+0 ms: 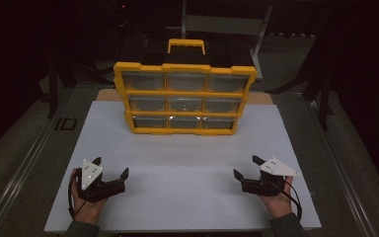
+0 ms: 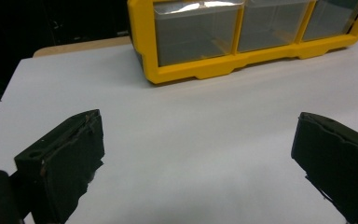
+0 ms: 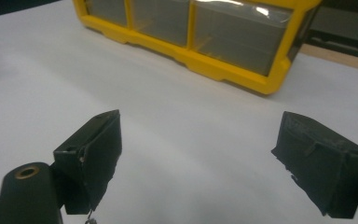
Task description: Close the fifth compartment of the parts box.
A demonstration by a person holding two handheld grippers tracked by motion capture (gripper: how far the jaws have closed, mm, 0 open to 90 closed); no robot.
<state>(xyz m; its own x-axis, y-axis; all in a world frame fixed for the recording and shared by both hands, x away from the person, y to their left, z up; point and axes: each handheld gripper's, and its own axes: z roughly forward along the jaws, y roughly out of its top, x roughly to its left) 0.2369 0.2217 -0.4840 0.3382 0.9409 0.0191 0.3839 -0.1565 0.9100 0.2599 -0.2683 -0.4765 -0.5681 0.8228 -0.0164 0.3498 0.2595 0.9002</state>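
Both pairs of jaws stand wide apart and hold nothing; I see only bare white surface between them. I take the yellow drawer cabinet (image 1: pixel 184 97) as my landmark for all places.

On my left, the left gripper (image 1: pixel 110 168) sits near the front edge of the white board (image 1: pixel 187 197), well in front of the cabinet and toward its left corner. From the high view I see the grey three-cornered plate on top of it and the hand (image 1: pixel 86 205) that carries it. The left gripper view gives me what the high view cannot: the cabinet's bottom row from close, with clear drawer fronts and the yellow base resting flat on the board. The cabinet lies ahead of the jaws and a little to the right of their middle line, well apart from them.

In the middle, the high view alone shows me the whole cabinet: three rows of three clear drawers, upright, with a yellow handle (image 1: pixel 186 46) on top. I cannot tell if something lies inside the drawers.

On my right, the right gripper (image 1: pixel 245 168) sits in front of the cabinet's right corner, also near the front edge of the board. In the right gripper view the cabinet's bottom row runs slanted across the top, ahead of the released jaws and well apart from them.
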